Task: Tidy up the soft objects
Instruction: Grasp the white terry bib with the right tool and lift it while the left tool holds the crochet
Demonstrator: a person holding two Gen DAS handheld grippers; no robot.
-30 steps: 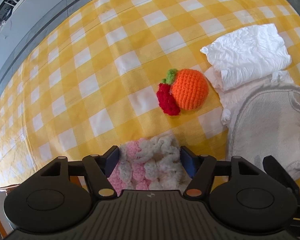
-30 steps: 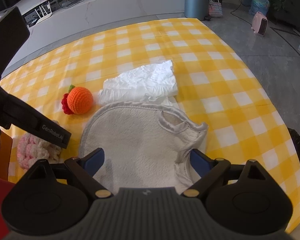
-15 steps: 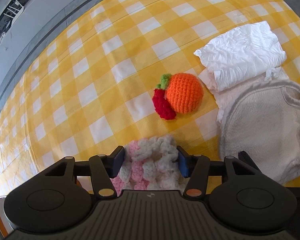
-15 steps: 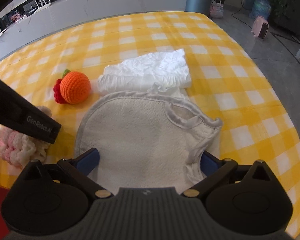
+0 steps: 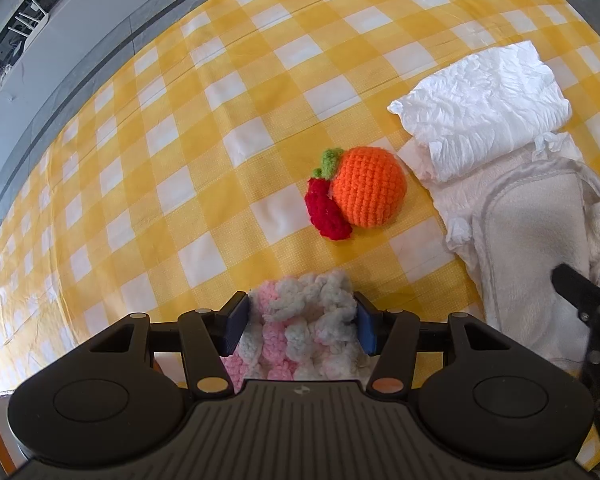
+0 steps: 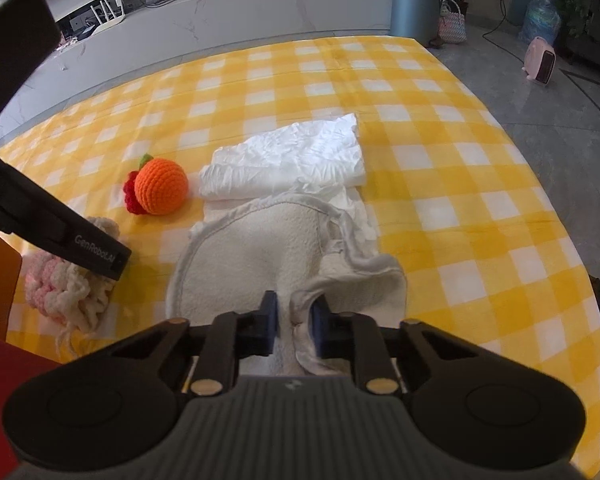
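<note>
My left gripper (image 5: pixel 298 322) points steeply down and is shut on a fluffy pink and white knit piece (image 5: pixel 308 300) at the table's near edge. Beyond it lie an orange crochet ball (image 5: pixel 368 188) with a green leaf and a red crochet berry (image 5: pixel 326 212). A folded white diaper (image 6: pixel 292 160) lies behind a cream terry bib (image 6: pixel 256 256). My right gripper (image 6: pixel 294 316) is closing, and its pads pinch a bunched fold at the bib's near edge. In the right wrist view the left gripper's body (image 6: pixel 80 244) stands over the knit piece (image 6: pixel 60 292).
A yellow and white checked cloth (image 6: pixel 460 160) covers the table, whose edge drops to a grey floor on the right. A grey bin (image 6: pixel 416 4) and a pink heater (image 6: pixel 540 60) stand beyond it. A red and orange surface (image 6: pixel 4 360) sits at the near left.
My right gripper's jaws went from wide apart to pinched on the bib, which has bunched up between them. The left jaws narrowed slightly onto the knit piece.
</note>
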